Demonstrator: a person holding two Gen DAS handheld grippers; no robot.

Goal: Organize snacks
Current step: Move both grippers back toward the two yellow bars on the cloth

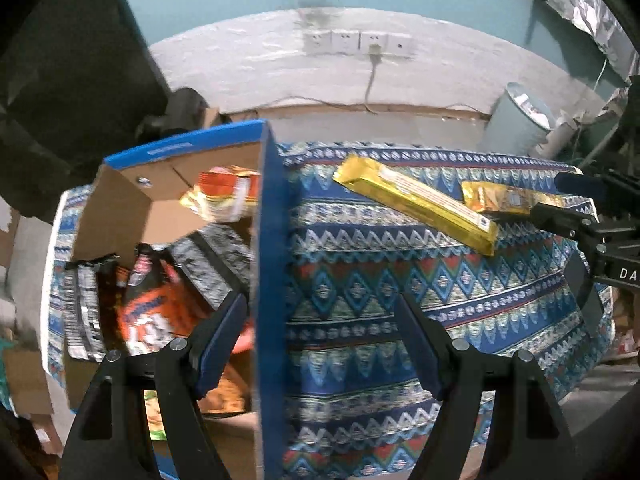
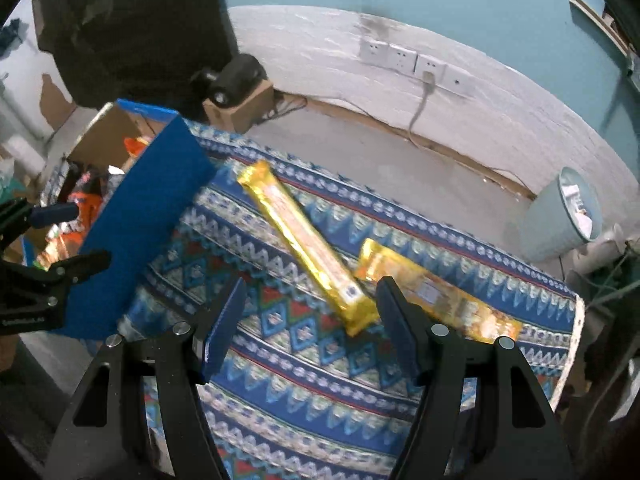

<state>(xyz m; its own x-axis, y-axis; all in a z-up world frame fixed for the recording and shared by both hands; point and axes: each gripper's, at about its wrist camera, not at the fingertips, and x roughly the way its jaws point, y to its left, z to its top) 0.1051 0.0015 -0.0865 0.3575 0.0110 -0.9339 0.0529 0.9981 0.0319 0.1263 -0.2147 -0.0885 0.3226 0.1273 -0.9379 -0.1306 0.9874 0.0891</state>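
On a patterned tablecloth (image 1: 360, 300) stands a blue cardboard box (image 1: 272, 240) holding several snack bags, among them an orange bag (image 1: 152, 312) and a yellow-red packet (image 1: 224, 196). My left gripper (image 1: 320, 340) hangs open over the box's right wall, holding nothing. Two gold snack packs lie to the right: a long one (image 2: 304, 244) and a shorter one (image 2: 436, 296). My right gripper (image 2: 312, 320) is open above the long pack's near end, which shows close to the right finger. Each gripper shows in the other's view: left (image 2: 76, 236), right (image 1: 568, 200).
A pale bin (image 2: 568, 216) stands on the floor beyond the table's right corner. A small cardboard box with a black object (image 2: 240, 96) sits by the wall, under wall sockets (image 2: 416, 64) with a cable. The cloth's right edge (image 2: 576, 340) is close to the shorter pack.
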